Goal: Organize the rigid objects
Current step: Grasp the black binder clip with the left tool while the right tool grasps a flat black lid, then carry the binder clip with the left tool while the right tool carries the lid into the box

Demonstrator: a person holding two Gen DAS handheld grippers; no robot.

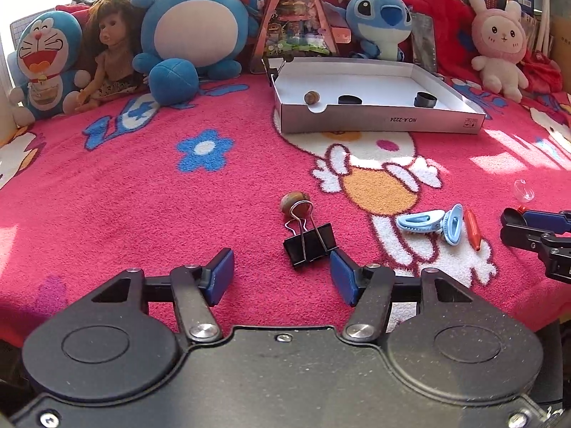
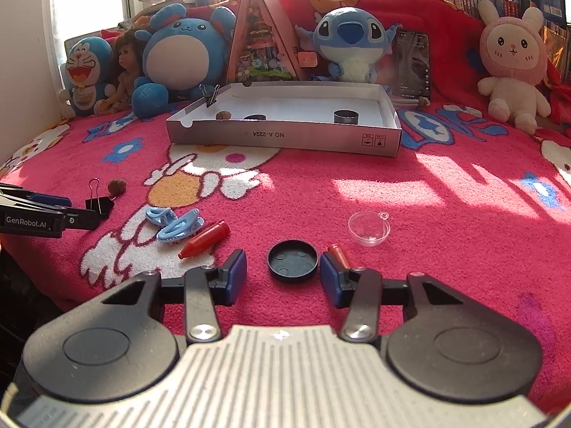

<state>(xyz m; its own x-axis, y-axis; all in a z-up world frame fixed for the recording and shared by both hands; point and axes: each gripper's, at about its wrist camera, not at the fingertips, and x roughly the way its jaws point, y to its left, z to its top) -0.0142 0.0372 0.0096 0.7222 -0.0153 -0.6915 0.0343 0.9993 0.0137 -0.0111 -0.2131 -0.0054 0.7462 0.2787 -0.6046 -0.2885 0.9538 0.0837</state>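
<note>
My left gripper [image 1: 282, 274] is open and empty, just short of a black binder clip [image 1: 309, 240] with a brown nut [image 1: 294, 204] behind it. My right gripper [image 2: 283, 278] is open around a black round lid [image 2: 292, 259] lying on the blanket. A red crayon piece [image 2: 338, 253] lies by its right finger. Two blue hair clips [image 2: 175, 224], a red crayon [image 2: 205, 239] and a clear plastic half-shell [image 2: 369, 228] lie nearby. The white cardboard box [image 2: 285, 135] at the back holds a nut [image 2: 223, 115], a black lid [image 2: 255, 117] and a black ring [image 2: 345, 116].
Plush toys, a doll and a triangular display [image 2: 262, 39] line the back of the pink blanket. A phone [image 2: 412, 64] leans beside the box. A binder clip [image 2: 210, 95] is clipped on the box's left rim. The left gripper [image 2: 46, 214] shows at the left edge of the right wrist view.
</note>
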